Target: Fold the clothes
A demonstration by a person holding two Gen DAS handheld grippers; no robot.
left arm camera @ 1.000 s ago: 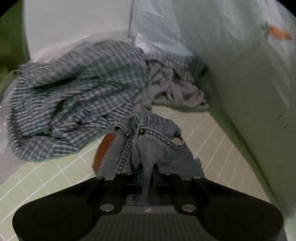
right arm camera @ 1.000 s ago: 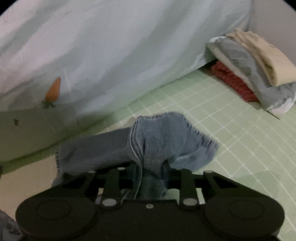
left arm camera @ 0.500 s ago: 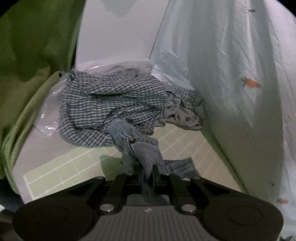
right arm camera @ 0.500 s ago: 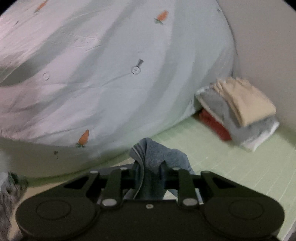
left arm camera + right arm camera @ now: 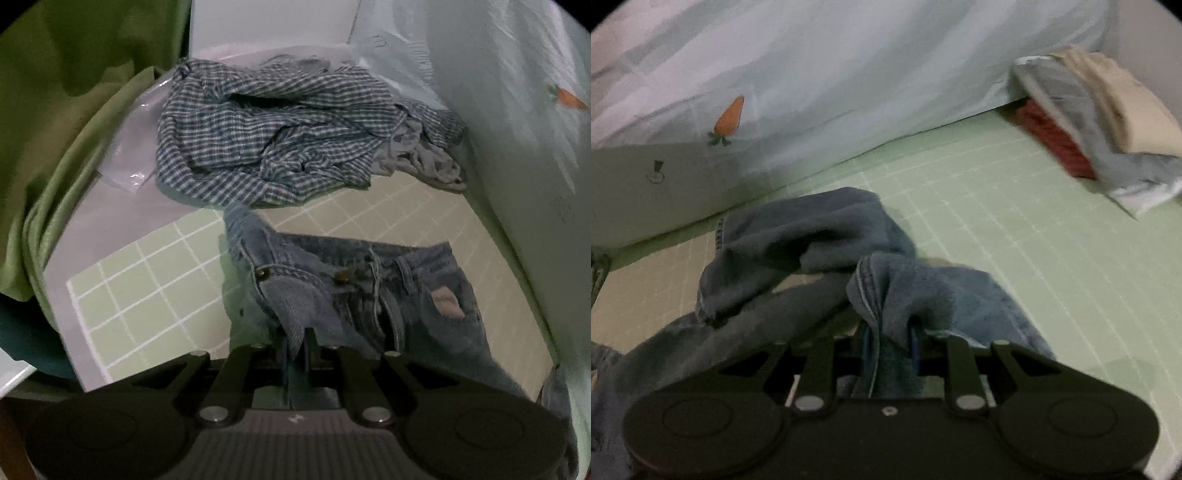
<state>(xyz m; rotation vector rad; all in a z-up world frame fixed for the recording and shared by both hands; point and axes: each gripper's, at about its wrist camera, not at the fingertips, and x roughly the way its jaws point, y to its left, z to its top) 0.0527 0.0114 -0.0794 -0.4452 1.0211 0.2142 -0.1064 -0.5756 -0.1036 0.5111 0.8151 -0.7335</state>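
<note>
2 grippers (jaws clamped) have spread the jeans (image 5: 369, 295) wider.

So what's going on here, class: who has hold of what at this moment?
A person is folding clothes with a gripper in each hand. Both grippers are shut on the jeans: the left gripper pinches the waistband end, the right gripper a leg end. The jeans lie partly on the green mat. A checked shirt sits crumpled behind; a folded stack waits aside.
</note>
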